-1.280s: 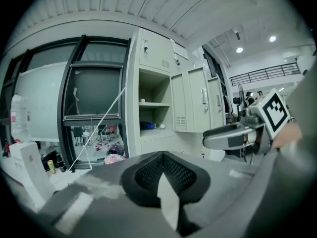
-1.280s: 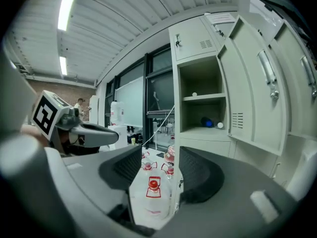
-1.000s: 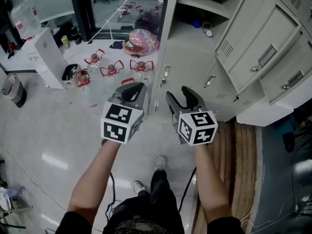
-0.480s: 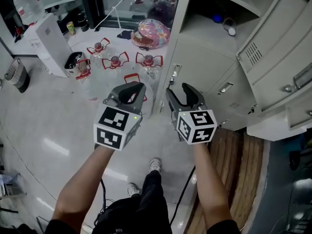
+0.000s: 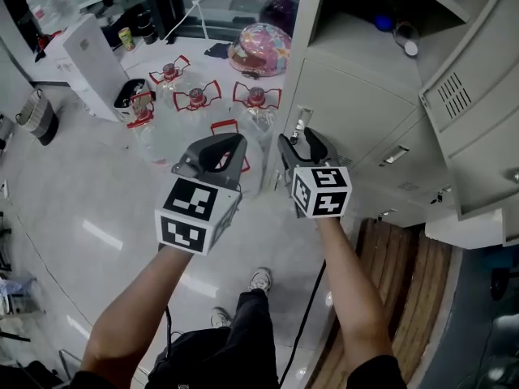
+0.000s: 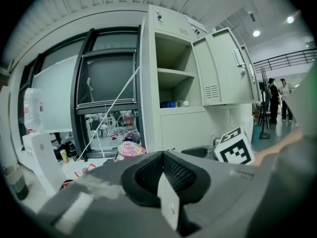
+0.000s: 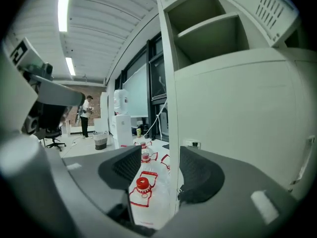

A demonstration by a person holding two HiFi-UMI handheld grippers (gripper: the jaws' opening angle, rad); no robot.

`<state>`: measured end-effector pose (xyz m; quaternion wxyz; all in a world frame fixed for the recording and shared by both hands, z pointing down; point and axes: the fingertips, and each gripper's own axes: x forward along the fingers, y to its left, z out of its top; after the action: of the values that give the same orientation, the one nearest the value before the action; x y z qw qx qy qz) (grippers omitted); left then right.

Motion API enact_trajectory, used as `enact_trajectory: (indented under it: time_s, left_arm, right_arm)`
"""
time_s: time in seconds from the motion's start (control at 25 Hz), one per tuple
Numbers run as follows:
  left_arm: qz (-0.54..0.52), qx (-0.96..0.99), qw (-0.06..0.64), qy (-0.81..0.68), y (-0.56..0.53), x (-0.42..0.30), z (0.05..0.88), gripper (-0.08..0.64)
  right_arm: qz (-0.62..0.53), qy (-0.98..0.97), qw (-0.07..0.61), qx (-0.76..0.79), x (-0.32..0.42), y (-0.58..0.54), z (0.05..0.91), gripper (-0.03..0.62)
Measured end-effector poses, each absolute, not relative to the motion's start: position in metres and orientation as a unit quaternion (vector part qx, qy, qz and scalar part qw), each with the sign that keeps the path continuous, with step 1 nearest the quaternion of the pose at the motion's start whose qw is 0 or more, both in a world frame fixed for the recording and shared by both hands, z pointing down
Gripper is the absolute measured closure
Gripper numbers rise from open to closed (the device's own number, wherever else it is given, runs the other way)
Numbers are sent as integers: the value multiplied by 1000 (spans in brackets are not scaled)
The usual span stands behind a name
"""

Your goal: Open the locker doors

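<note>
A beige bank of lockers (image 5: 357,104) fills the right of the head view. The upper compartment (image 6: 173,88) stands open, its door (image 5: 474,112) swung to the right. The door below it (image 7: 237,113) is closed, with a small latch (image 5: 302,125) near its left edge. My right gripper (image 5: 298,148) is open just in front of that latch (image 7: 192,144), and the locker's left edge runs between its jaws with no contact. My left gripper (image 5: 217,156) hangs beside it to the left, shut and holding nothing (image 6: 162,165).
Several large water bottles with red handles (image 5: 195,100) stand on the floor left of the lockers, one right under my grippers (image 7: 142,185). A pink patterned ball (image 5: 259,49), a white dispenser (image 5: 85,63) and a bin (image 5: 36,116) lie farther left. A wooden platform (image 5: 397,298) fronts the lockers.
Both grippers have come down and forward toward the lower closed door, the right one farther. Their jaws look the same as before.
</note>
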<state>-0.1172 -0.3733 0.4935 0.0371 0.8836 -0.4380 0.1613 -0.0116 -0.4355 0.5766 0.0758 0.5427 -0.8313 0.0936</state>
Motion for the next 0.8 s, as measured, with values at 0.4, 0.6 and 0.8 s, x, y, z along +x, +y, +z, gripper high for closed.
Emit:
enact_trajectory:
  time_s: [0.4, 0.6, 0.8]
  left_arm:
    - [163, 881, 40, -443, -401, -112, 522, 558]
    - [154, 881, 44, -446, -411, -112, 538, 558]
    - [149, 880, 44, -449, -420, -113, 555, 558]
  right_arm:
    - [120, -822, 69, 553, -1, -486, 620, 364]
    - [108, -820, 71, 557, 0, -504, 625, 364]
    - [96, -825, 73, 552, -5, -513, 630, 368]
